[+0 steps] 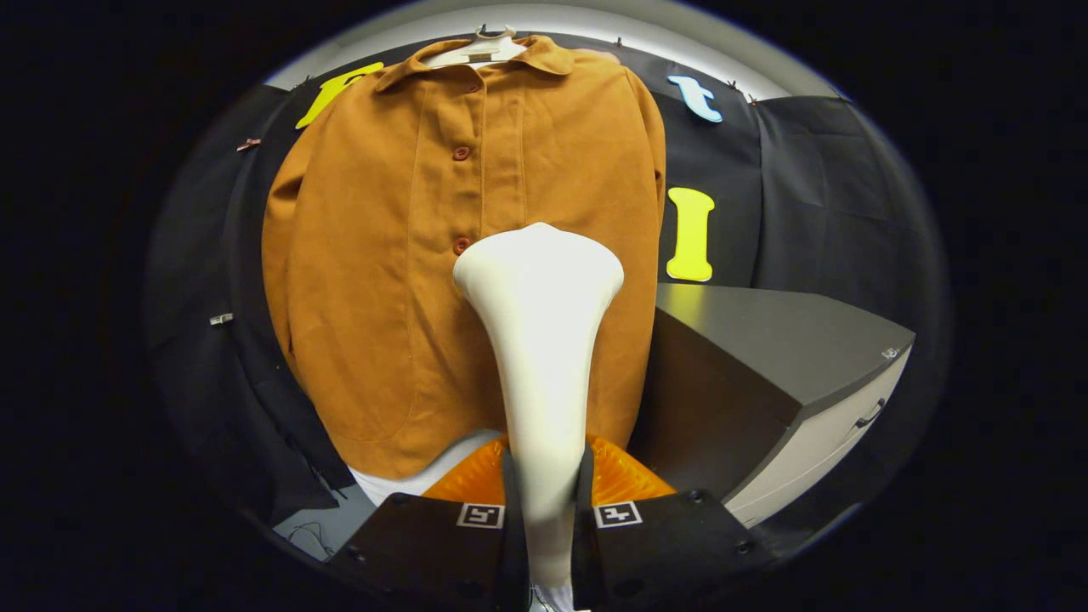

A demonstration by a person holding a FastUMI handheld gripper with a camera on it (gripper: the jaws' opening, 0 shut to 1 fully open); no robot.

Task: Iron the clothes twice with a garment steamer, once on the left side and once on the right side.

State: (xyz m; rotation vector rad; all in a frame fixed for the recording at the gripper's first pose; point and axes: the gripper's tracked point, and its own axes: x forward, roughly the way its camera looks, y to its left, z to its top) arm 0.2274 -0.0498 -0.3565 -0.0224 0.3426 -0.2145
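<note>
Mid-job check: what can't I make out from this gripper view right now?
- Steamer face: turned toward the shirt; contact or gap unclear.
- Shirt's lower right front: hidden behind the steamer.
- Gripper shut on the steamer handle; its lower end cut off.
- Cabinet drawer handle: too small.

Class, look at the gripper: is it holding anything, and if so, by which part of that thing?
Yes. The gripper is shut on the white garment steamer, both fingers pressing its narrow handle, with the wide head pointing at the orange shirt.

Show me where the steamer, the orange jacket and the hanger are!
Steamer [541, 280]: gripper view, on its wide white head, held between the gripper [548, 489] fingers.
Orange jacket [382, 255]: gripper view, on its front panel.
Hanger [480, 51]: gripper view, inside the collar.
</note>
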